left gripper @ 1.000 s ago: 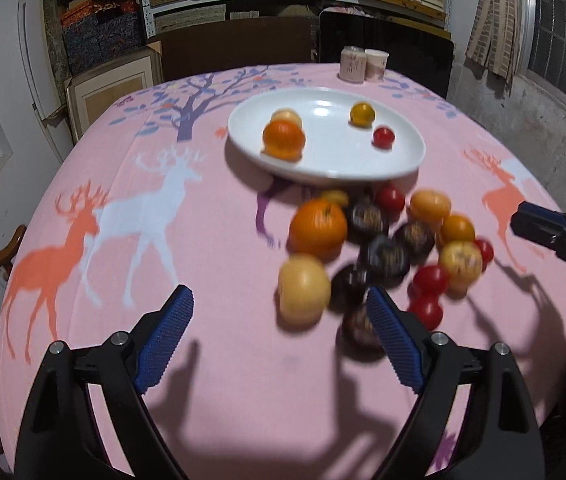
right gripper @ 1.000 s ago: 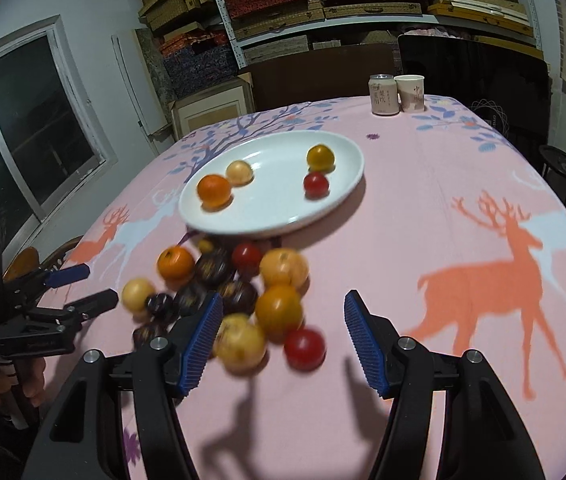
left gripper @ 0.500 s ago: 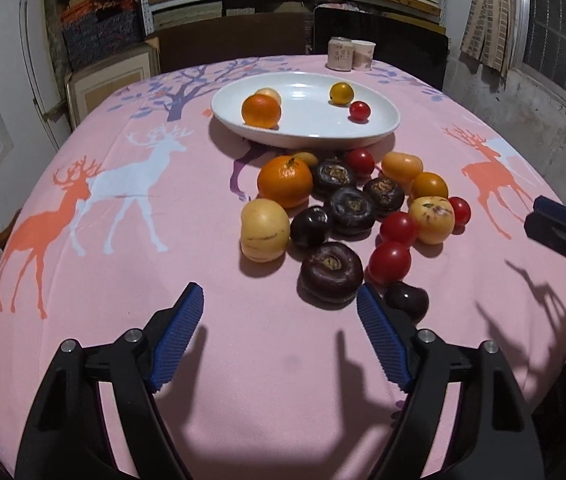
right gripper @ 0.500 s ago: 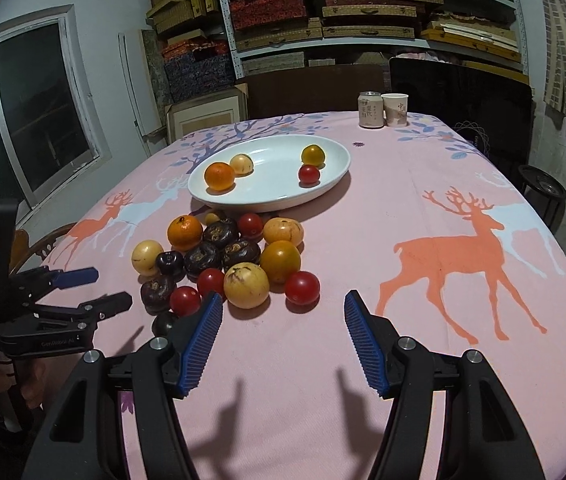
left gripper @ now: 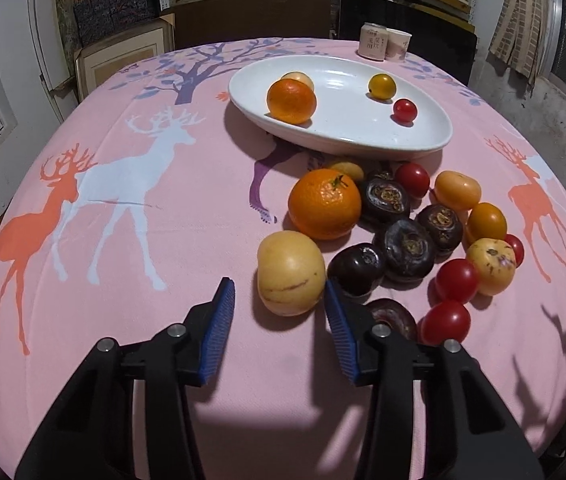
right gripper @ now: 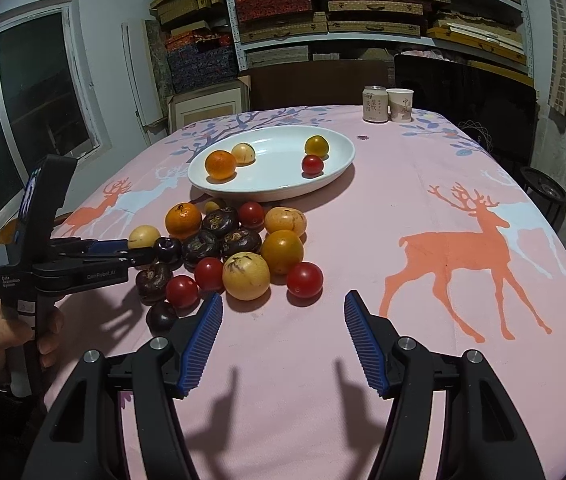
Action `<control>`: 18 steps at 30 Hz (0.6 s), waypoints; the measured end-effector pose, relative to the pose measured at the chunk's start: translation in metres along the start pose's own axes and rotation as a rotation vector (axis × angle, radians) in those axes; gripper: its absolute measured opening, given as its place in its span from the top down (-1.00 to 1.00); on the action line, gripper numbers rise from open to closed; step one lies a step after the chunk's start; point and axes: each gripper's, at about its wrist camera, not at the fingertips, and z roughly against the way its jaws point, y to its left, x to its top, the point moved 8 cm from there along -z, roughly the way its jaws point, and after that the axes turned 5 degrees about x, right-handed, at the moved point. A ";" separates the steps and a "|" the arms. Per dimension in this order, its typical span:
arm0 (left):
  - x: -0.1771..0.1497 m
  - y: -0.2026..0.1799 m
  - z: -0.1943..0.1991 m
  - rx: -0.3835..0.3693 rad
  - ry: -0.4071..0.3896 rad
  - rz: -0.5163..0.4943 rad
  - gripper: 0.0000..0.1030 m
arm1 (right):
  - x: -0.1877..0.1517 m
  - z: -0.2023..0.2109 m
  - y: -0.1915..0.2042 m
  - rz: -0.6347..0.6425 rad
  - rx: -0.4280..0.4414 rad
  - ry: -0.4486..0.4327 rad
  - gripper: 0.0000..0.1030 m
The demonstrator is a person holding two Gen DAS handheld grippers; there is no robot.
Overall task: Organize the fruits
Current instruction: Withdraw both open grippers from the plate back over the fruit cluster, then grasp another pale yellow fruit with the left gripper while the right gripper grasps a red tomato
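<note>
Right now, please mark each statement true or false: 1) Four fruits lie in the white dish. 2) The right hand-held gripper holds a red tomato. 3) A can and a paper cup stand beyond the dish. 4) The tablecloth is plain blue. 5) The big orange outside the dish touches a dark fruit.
1) True: four fruits lie in the white dish.
2) False: the right hand-held gripper is open and holds nothing.
3) True: the can and paper cup stand beyond it.
4) False: the tablecloth is pink with deer.
5) True: the big orange touches a dark fruit.
</note>
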 end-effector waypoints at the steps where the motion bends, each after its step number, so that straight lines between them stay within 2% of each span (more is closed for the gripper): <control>1: 0.001 0.001 -0.002 0.000 0.005 0.001 0.12 | 0.000 -0.001 0.001 0.001 0.003 0.003 -0.24; 6: 0.004 0.007 -0.011 -0.005 0.026 0.017 0.10 | 0.000 -0.004 0.004 0.012 0.010 0.006 -0.24; 8: 0.003 0.010 -0.015 -0.030 0.039 0.045 0.09 | 0.000 -0.004 0.004 0.010 0.009 0.006 -0.24; 13: 0.005 0.010 -0.015 -0.059 0.025 0.073 0.07 | 0.001 -0.007 0.003 0.002 0.007 0.013 -0.24; 14: 0.005 0.011 -0.014 -0.064 0.021 0.080 0.11 | 0.002 -0.007 0.002 0.001 0.007 0.015 -0.24; 15: 0.005 0.013 -0.012 -0.075 0.014 0.092 0.23 | 0.002 -0.007 0.002 -0.002 0.009 0.015 -0.24; 18: 0.003 0.015 -0.005 -0.109 0.000 0.112 0.26 | 0.002 -0.010 0.000 -0.010 0.016 0.024 -0.24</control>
